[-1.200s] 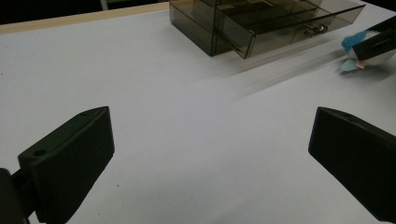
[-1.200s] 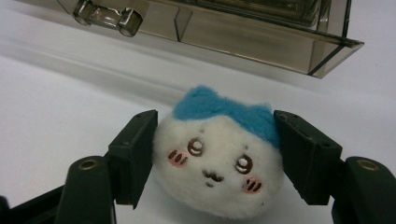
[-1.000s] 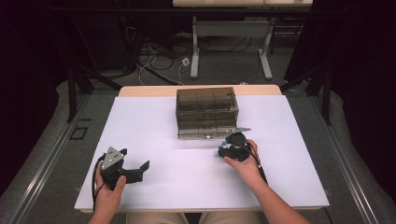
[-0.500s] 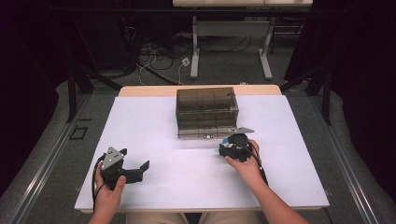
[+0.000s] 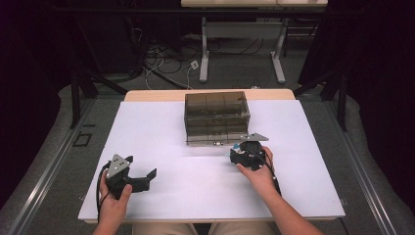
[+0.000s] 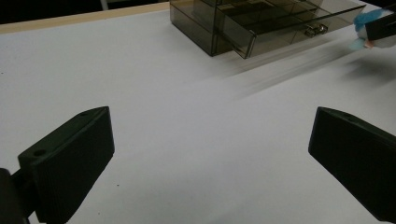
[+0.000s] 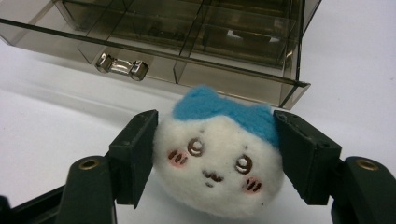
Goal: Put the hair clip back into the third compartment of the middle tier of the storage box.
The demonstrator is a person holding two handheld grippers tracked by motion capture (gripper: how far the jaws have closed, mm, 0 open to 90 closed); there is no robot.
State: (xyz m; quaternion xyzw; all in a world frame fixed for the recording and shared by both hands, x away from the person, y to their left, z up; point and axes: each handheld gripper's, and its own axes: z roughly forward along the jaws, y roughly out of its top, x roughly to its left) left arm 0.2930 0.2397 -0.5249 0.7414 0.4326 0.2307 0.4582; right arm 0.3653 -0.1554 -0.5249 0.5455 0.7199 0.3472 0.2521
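A smoky transparent drawer box [image 5: 217, 116] stands at the table's far middle. Its bottom drawer [image 7: 187, 65] is pulled out a little, with a metal handle [image 7: 122, 66] on its front. My right gripper [image 5: 241, 152] sits just in front of the box's right corner, shut on a small white plush toy [image 7: 218, 163] with blue ears and a drawn face. The toy [image 6: 369, 28] and the box [image 6: 261, 23] also show far off in the left gripper view. My left gripper [image 5: 144, 178] rests near the table's front left, open and holding nothing, its jaws wide apart over bare table.
The white table top [image 5: 161, 132] has a wooden strip along its far edge [image 5: 147, 94]. Beyond it are dark floor, cables [image 5: 166, 63] and another table's legs [image 5: 204, 49]. Free room lies between the two grippers.
My right gripper with the toy has edged slightly toward me and down, away from the drawer's front. The left gripper has stayed put.
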